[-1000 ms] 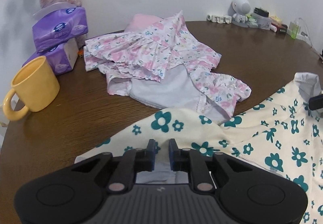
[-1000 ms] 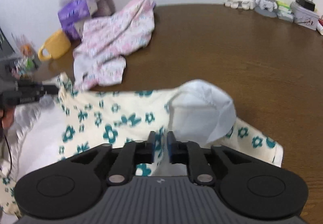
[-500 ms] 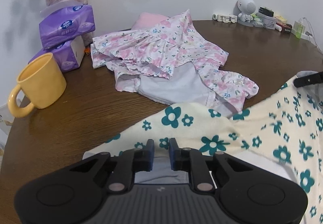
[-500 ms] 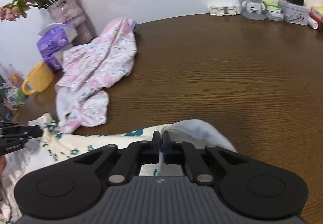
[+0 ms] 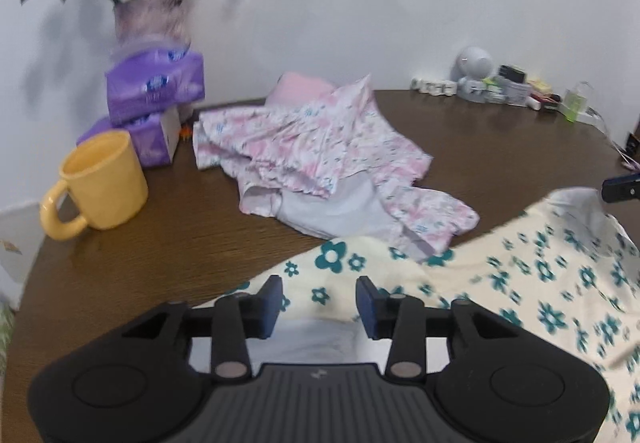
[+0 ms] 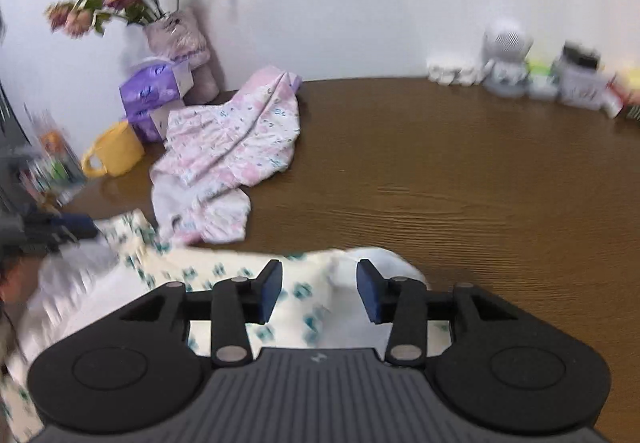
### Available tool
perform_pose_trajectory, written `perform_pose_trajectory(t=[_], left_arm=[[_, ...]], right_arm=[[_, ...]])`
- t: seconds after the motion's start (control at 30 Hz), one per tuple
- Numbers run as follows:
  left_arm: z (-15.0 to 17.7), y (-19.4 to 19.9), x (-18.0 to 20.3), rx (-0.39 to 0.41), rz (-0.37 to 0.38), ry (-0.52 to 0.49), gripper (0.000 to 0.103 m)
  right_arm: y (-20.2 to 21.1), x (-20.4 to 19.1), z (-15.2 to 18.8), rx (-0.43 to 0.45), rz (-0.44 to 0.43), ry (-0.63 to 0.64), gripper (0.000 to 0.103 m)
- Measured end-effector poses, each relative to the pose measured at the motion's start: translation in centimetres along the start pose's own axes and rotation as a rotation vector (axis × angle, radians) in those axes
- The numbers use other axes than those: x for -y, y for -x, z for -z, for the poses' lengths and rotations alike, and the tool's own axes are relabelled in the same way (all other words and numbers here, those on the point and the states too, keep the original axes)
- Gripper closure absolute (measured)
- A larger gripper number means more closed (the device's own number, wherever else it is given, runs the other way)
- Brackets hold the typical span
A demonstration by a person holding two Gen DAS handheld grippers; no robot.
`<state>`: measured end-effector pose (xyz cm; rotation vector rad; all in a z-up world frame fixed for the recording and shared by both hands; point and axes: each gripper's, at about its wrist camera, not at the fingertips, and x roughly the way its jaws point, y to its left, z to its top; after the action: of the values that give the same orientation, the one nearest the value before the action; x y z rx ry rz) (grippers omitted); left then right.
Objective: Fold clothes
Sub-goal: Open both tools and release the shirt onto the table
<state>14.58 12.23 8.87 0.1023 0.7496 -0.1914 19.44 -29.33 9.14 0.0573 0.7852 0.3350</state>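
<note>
A cream garment with teal flowers (image 5: 540,275) lies at the near edge of the brown table (image 5: 500,147); it also shows in the right wrist view (image 6: 224,275). My left gripper (image 5: 319,301) is open, its jaws wide apart over the garment's left part. My right gripper (image 6: 318,289) is open over the garment's right end, where a white lining (image 6: 372,263) shows. A pink floral garment (image 5: 316,159) lies crumpled behind; it also shows in the right wrist view (image 6: 232,151).
A yellow mug (image 5: 100,183), purple tissue packs (image 5: 154,91) and a flower vase (image 5: 148,19) stand at the back left. A small white robot figure (image 5: 474,69) and small items (image 5: 520,91) line the back right. Bare wood (image 6: 460,183) lies to the right.
Both grippers were shut on the cream garment and have opened, letting it go. The garment has settled onto the table. Both views show motion blur.
</note>
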Motion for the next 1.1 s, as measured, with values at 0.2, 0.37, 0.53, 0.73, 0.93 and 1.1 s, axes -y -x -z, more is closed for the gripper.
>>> perform_pose_trajectory(t=[0.2, 0.37, 0.53, 0.73, 0.93, 1.1], left_arm=[[3.3, 1.6, 2.2, -0.071, 0.001, -0.077, 0.064], [5.5, 1.2, 1.8, -0.114, 0.028, -0.042, 0.064], [6.8, 1.2, 1.7, -0.126, 0.024, -0.053, 0.068], [7.0, 1.4, 1.6, -0.117, 0.026, -0.059, 0.069], [6.8, 4.1, 1.4, -0.095, 0.050, -0.020, 0.068], [7.8, 9.1, 3.6, -0.081, 0.160, -0.037, 0.054]], right_arm=[[1.5, 2.4, 2.7, -0.049, 0.159, 0.037, 0.061], [-0.1, 5.1, 3.8, -0.052, 0.158, -0.039, 0.061], [-2.5, 5.2, 2.9, -0.076, 0.100, -0.057, 0.098], [-3.1, 6.1, 2.8, -0.055, 0.166, -0.083, 0.097], [0.5, 5.7, 3.7, -0.021, 0.086, -0.111, 0.068], [5.1, 1.5, 6.5, -0.096, -0.106, -0.026, 0.068]])
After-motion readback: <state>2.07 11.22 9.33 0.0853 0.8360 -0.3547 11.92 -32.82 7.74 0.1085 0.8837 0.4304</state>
